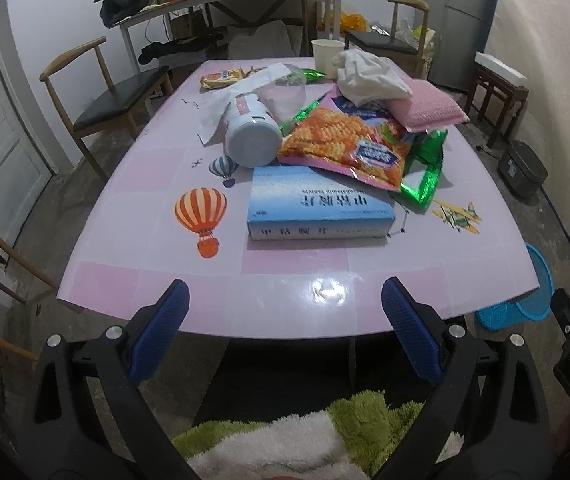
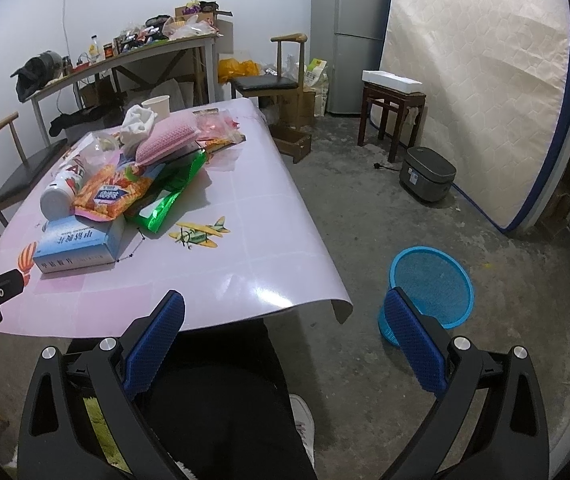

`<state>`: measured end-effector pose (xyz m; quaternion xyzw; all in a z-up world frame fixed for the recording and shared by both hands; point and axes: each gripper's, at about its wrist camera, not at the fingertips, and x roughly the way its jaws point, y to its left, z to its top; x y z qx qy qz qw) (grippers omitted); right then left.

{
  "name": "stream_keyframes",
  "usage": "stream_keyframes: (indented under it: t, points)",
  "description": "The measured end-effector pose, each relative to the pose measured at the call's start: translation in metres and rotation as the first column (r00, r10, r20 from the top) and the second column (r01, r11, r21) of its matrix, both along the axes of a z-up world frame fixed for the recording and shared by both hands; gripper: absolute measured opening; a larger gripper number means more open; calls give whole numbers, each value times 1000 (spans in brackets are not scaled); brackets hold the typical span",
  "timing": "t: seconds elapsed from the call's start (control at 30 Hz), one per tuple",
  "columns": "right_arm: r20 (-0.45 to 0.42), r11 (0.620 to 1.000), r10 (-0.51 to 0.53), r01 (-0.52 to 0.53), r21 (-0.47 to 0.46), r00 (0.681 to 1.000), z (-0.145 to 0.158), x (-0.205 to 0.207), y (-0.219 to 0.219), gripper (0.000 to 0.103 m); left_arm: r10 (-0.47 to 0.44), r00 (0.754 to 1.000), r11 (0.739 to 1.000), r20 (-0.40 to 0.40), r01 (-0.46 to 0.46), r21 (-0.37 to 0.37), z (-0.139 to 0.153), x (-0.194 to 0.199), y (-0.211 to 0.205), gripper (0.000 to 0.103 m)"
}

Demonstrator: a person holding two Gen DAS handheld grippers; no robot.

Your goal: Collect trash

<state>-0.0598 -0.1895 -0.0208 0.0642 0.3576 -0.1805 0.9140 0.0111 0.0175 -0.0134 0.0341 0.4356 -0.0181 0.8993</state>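
Observation:
A pile of trash lies on the pink table (image 1: 133, 240): a blue box (image 1: 321, 208), an orange snack bag (image 1: 345, 140), a green foil wrapper (image 1: 425, 176), a white canister (image 1: 251, 136) on its side, clear plastic (image 1: 281, 92), a white cloth (image 1: 369, 72), a pink sponge (image 1: 425, 108) and a paper cup (image 1: 327, 56). My left gripper (image 1: 285, 320) is open and empty at the table's near edge. My right gripper (image 2: 285, 332) is open and empty off the table's near right corner. A blue mesh bin (image 2: 429, 284) stands on the floor right of the table (image 2: 245, 248).
Wooden chairs (image 1: 105, 96) stand left of and behind the table. A cluttered side table (image 1: 225, 4) is at the back wall. A mattress (image 2: 485, 80), a fridge (image 2: 349, 32), a stool (image 2: 393, 112) and a rice cooker (image 2: 427, 174) stand to the right.

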Motion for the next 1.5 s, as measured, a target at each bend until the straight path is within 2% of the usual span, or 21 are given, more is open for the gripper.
stream_keyframes:
  t: [0.2,0.3,0.4,0.47,0.57,0.63,0.7,0.83,0.87,0.97,1.07,1.23,1.3,1.37,1.5]
  points:
    - [43,1000,13,-13,5,999,15,16,-1,98,29,998,1000,52,-28,-10,12,23,21,93]
    - [72,999,34,-32,-18,997,28,32,4,98,31,995,999,99,-30,-14,21,49,40,93]
    - [107,997,58,-54,-46,993,44,52,11,98,22,985,998,173,-13,-54,33,78,66,93]
    - [121,996,71,-63,-65,990,53,65,16,98,-36,979,991,203,61,-116,39,100,81,93]
    - [142,992,99,-87,-88,985,68,89,26,98,-87,968,963,236,143,-229,46,137,103,93]
    - [156,991,128,-119,-66,979,77,108,30,98,-125,963,952,240,185,-246,48,159,106,93]
    - [162,987,159,-156,-33,974,86,130,34,97,-176,957,945,232,230,-233,49,185,102,93]
    - [122,967,241,-249,55,963,97,181,39,97,-317,926,921,205,352,-166,41,223,84,93]
    - [112,957,265,-275,86,958,98,194,40,97,-345,919,917,192,374,-138,37,231,79,93]
    - [54,929,318,-323,183,946,97,237,42,96,-413,901,910,133,415,7,19,257,57,92]
    - [-31,909,371,-356,218,928,86,282,53,95,-442,895,896,58,439,67,-2,276,46,71]
    - [-155,904,404,-367,219,902,63,328,69,90,-428,904,901,-16,428,75,-19,299,47,52]
    - [-186,905,409,-370,210,894,57,337,75,88,-429,903,900,-31,430,69,-23,304,49,40]
    - [-213,910,405,-371,183,889,51,345,80,86,-431,902,900,-33,432,60,-24,307,50,33]
    - [-249,913,403,-371,167,881,44,354,85,73,-432,902,901,-18,433,37,-24,311,56,11]
